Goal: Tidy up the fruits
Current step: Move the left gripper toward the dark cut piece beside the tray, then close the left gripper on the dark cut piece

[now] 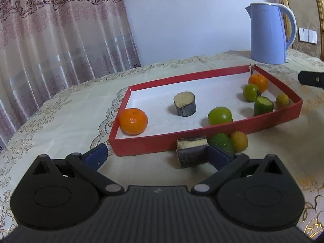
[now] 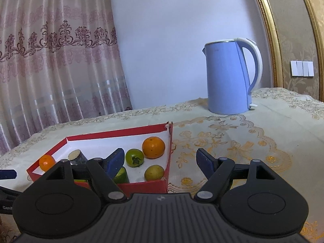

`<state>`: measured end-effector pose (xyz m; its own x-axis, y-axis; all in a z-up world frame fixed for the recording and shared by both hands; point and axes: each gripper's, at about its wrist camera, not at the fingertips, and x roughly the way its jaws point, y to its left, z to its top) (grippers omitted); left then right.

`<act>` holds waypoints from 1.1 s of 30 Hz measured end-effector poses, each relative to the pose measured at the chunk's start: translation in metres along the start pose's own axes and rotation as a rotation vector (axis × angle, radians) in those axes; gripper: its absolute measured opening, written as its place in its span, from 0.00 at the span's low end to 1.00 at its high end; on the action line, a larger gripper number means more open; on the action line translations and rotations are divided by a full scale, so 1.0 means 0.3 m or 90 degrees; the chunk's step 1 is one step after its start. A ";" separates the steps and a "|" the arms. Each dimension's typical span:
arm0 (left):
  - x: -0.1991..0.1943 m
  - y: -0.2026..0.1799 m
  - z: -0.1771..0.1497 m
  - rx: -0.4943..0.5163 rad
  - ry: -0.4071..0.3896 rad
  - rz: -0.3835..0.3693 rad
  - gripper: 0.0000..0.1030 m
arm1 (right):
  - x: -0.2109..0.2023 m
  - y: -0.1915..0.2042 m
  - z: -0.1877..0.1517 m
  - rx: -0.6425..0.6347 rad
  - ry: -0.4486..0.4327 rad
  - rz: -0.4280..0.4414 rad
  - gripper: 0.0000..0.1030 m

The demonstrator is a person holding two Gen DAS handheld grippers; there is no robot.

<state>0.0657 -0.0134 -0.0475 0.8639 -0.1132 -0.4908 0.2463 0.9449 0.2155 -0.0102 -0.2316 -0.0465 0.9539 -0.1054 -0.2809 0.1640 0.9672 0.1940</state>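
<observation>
Here we take the red tray (image 1: 204,139) as our landmark and read across from its left end. Inside its left corner sits an orange (image 1: 133,121); toward the middle stands a dark stub (image 1: 185,103), then a green fruit (image 1: 220,115) against the near wall, and at the right end a second orange (image 1: 258,82), another green fruit (image 1: 251,92), a cut green piece (image 1: 262,105) and a small yellowish fruit (image 1: 282,100).

Outside the near wall, still on the desk (image 1: 60,109), lie three stragglers: a dark cut block (image 1: 192,151), a green fruit (image 1: 221,142) touching it on the right, and a yellow-orange fruit (image 1: 239,142) beyond that. These are what we judge still needs tidying.

Our left gripper (image 1: 156,155) is spread wide and holds nothing. The block lies just ahead, off-centre toward the right finger (image 1: 219,158), nearly touching it, with its long axis across the fingers' reach. So the left hand is the nearer one, low and level, pointing at the tray wall.

Our right gripper (image 2: 160,162) is likewise spread and empty, raised above the tray's right end, its left finger (image 2: 115,160) over the tray interior and its right finger (image 2: 205,162) over bare cloth. A blue kettle (image 2: 227,77) stands well behind the tray.
</observation>
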 end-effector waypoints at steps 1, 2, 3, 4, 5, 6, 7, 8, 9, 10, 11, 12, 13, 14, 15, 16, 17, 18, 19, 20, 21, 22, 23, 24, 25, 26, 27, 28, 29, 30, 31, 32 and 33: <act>0.000 -0.003 0.001 0.003 0.001 -0.001 1.00 | -0.001 -0.001 0.000 0.001 -0.002 0.001 0.75; 0.002 -0.008 0.003 0.006 0.002 -0.001 1.00 | -0.002 -0.001 0.000 0.001 -0.004 0.002 0.75; 0.006 -0.015 0.006 0.009 0.002 -0.002 1.00 | -0.002 -0.001 0.000 0.001 -0.004 0.004 0.75; 0.009 -0.020 0.009 0.013 0.002 0.001 1.00 | -0.003 -0.003 -0.001 0.002 -0.003 0.005 0.75; 0.011 -0.024 0.012 0.015 0.000 0.004 1.00 | -0.003 -0.004 -0.001 0.002 -0.004 0.005 0.75; 0.016 -0.026 0.015 0.014 0.001 0.006 1.00 | -0.003 -0.004 0.000 0.002 -0.005 0.006 0.75; 0.020 -0.024 0.020 0.010 0.000 0.007 1.00 | -0.005 -0.005 -0.001 0.002 -0.006 0.007 0.75; 0.026 -0.021 0.026 0.006 0.003 0.008 1.00 | -0.005 -0.005 -0.001 0.002 -0.007 0.007 0.75; 0.034 -0.017 0.030 0.002 0.006 0.007 1.00 | -0.005 -0.006 -0.001 0.003 -0.008 0.007 0.75; 0.042 -0.010 0.034 -0.006 0.009 0.005 1.00 | -0.005 -0.006 -0.001 0.003 -0.007 0.008 0.75; 0.048 -0.003 0.036 -0.015 0.013 0.002 1.00 | -0.005 -0.006 0.000 0.003 -0.008 0.009 0.75; 0.050 0.002 0.037 -0.020 0.015 -0.002 1.00 | -0.007 -0.008 -0.001 0.003 -0.009 0.009 0.75; 0.049 0.004 0.036 -0.022 0.015 -0.004 1.00 | -0.006 -0.009 -0.001 0.004 -0.009 0.010 0.75; 0.049 0.005 0.033 -0.022 0.013 -0.004 1.00 | -0.007 -0.008 -0.001 0.004 -0.008 0.010 0.75; 0.046 0.002 0.030 -0.020 0.012 -0.003 1.00 | -0.008 -0.008 -0.001 0.003 -0.008 0.010 0.75; 0.042 -0.002 0.028 -0.016 0.010 -0.002 1.00 | -0.008 -0.008 -0.001 0.003 -0.008 0.010 0.75; 0.039 -0.005 0.025 -0.010 0.008 -0.001 1.00 | -0.010 -0.009 -0.002 0.003 -0.008 0.011 0.75; 0.037 -0.005 0.022 -0.009 0.007 -0.001 1.00 | -0.011 -0.009 -0.002 0.003 -0.008 0.010 0.75; 0.036 -0.001 0.019 -0.012 0.007 -0.004 1.00 | -0.011 -0.009 -0.003 0.003 -0.008 0.010 0.75; 0.038 0.002 0.018 -0.016 0.008 -0.007 1.00 | -0.011 -0.009 -0.003 0.003 -0.008 0.010 0.75; 0.042 0.006 0.019 -0.022 0.009 -0.010 1.00 | -0.012 -0.009 -0.003 0.004 -0.008 0.010 0.75; 0.045 0.010 0.021 -0.028 0.011 -0.012 1.00 | -0.011 -0.007 -0.003 0.003 -0.006 0.011 0.75; 0.046 0.010 0.020 -0.030 0.011 -0.012 1.00 | -0.012 -0.009 -0.003 0.003 -0.005 0.011 0.75; 0.046 0.010 0.020 -0.030 0.009 -0.012 1.00 | -0.012 -0.009 -0.002 0.004 -0.005 0.011 0.75; 0.046 0.008 0.019 -0.028 0.007 -0.010 1.00 | -0.014 -0.009 -0.002 0.004 -0.006 0.011 0.75; 0.046 0.007 0.018 -0.028 0.006 -0.009 1.00 | -0.012 -0.008 -0.002 0.003 -0.006 0.011 0.75; 0.047 0.007 0.018 -0.028 0.004 -0.009 1.00 | -0.011 -0.009 -0.002 0.003 -0.005 0.011 0.75; 0.049 0.009 0.018 -0.031 0.004 -0.010 1.00 | -0.012 -0.009 -0.002 0.004 -0.006 0.010 0.75; 0.050 0.010 0.019 -0.031 0.002 -0.013 0.99 | -0.014 -0.009 -0.002 0.003 -0.007 0.010 0.75; 0.047 0.012 0.017 -0.031 -0.002 -0.026 0.84 | -0.011 -0.008 -0.001 0.003 -0.007 0.011 0.75; 0.043 0.009 0.016 -0.025 -0.005 -0.043 0.76 | -0.011 -0.008 -0.001 0.004 -0.006 0.011 0.75; 0.052 -0.005 0.013 -0.007 0.010 -0.046 0.59 | -0.011 -0.008 -0.001 0.003 -0.006 0.011 0.75; 0.069 -0.018 0.008 0.009 0.033 -0.050 0.44 | -0.011 -0.008 -0.001 0.003 -0.006 0.011 0.75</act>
<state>0.0833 -0.0217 -0.0568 0.8181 -0.1708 -0.5491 0.3191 0.9292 0.1864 -0.0139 -0.2335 -0.0464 0.9589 -0.0906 -0.2689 0.1483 0.9679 0.2030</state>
